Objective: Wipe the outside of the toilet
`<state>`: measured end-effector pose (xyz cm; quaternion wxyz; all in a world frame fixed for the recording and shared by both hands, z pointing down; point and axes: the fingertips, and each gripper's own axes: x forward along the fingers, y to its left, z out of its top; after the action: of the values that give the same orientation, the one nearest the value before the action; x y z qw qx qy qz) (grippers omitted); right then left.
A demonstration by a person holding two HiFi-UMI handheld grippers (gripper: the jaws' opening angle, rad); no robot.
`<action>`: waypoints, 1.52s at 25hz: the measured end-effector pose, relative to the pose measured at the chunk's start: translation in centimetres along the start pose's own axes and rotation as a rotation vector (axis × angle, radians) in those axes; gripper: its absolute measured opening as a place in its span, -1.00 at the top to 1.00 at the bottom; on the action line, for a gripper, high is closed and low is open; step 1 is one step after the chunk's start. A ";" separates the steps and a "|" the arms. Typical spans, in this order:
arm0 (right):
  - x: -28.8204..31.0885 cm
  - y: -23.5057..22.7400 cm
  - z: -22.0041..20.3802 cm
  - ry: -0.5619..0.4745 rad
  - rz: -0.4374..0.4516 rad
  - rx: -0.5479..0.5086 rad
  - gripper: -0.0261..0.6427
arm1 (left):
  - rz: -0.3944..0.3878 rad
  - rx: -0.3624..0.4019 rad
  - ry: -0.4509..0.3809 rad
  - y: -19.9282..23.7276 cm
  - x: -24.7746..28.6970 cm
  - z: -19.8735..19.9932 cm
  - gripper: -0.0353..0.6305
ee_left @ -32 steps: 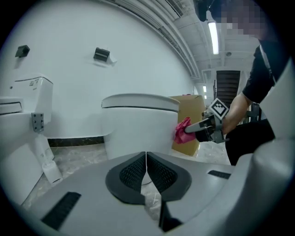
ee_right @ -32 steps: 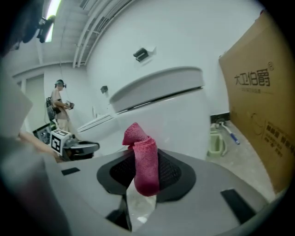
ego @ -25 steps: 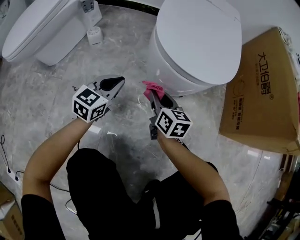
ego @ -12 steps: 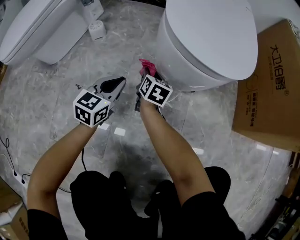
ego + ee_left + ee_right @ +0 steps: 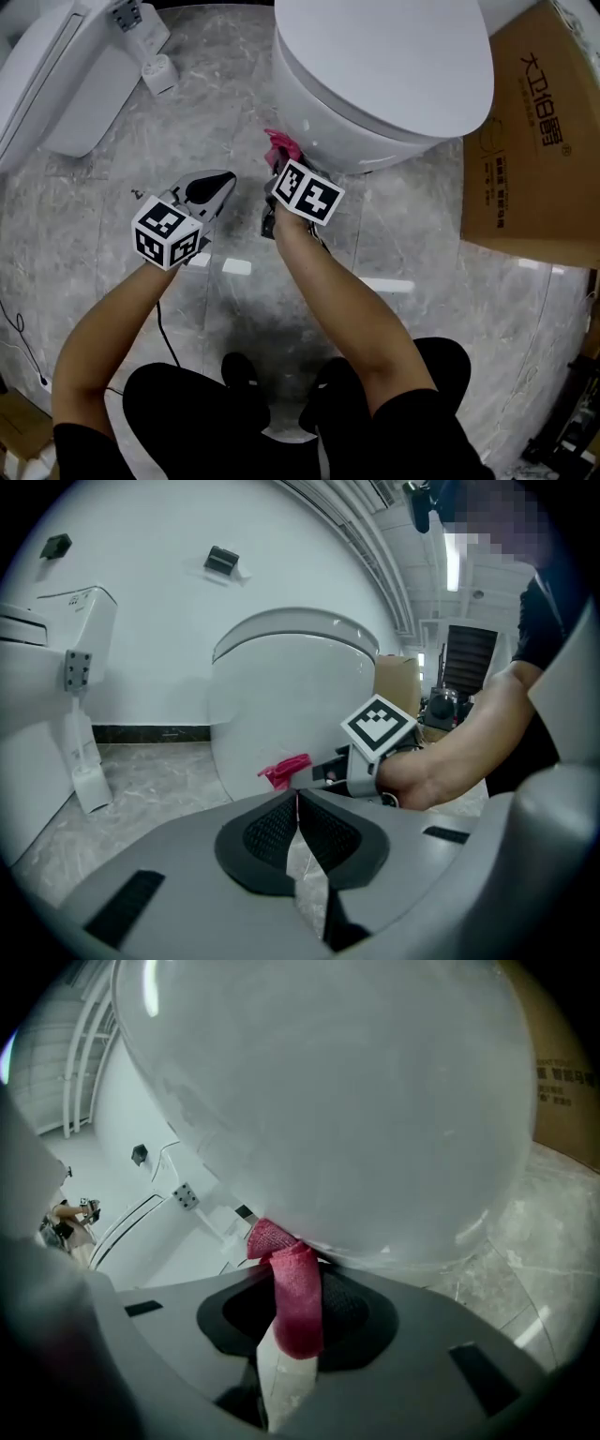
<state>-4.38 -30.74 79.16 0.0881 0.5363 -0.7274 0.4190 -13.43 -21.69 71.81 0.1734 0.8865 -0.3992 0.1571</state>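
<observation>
A white toilet (image 5: 375, 84) with its lid down fills the upper middle of the head view. My right gripper (image 5: 281, 169) is shut on a pink cloth (image 5: 280, 147), which presses against the lower front of the bowl (image 5: 356, 1129). In the right gripper view the pink cloth (image 5: 295, 1293) sticks out between the jaws and touches the bowl's underside. My left gripper (image 5: 214, 185) hovers over the floor to the left of the bowl, shut and holding nothing; its view shows the toilet (image 5: 291, 696), the cloth (image 5: 284, 771) and the right gripper's marker cube (image 5: 380, 726).
A second white toilet (image 5: 56, 84) stands at the upper left, with a small white holder (image 5: 159, 73) beside it. A brown cardboard box (image 5: 544, 141) sits right of the bowl. The floor is grey marble tile (image 5: 94, 206). A cable (image 5: 19, 337) runs along the left.
My right gripper has carried the pink cloth forward from the floor area to the bowl's lower front. The head view has shifted, and the left gripper stayed roughly in place.
</observation>
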 end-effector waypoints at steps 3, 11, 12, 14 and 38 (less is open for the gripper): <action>-1.6 -1.6 -0.3 0.031 0.034 -0.064 0.55 | -0.030 0.021 0.000 0.4 1.2 1.1 0.83; -5.8 -6.6 0.1 0.132 0.130 -0.309 0.54 | -0.051 -0.024 -0.024 0.9 4.6 1.9 0.83; -6.2 -7.4 0.5 0.134 0.130 -0.339 0.54 | -0.062 -0.015 -0.029 0.6 5.1 2.0 0.83; -6.8 -9.9 1.4 0.138 0.107 -0.370 0.55 | -0.093 0.008 -0.032 -0.5 5.9 2.2 0.83; -7.2 -25.3 16.1 -0.131 -0.234 -0.378 0.56 | -0.240 0.154 -0.054 -4.4 8.5 0.8 0.83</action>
<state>25.33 -38.86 77.89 0.1878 0.6171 -0.7299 0.2265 -4.59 -24.83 73.86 0.1118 0.9425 -0.2814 0.1413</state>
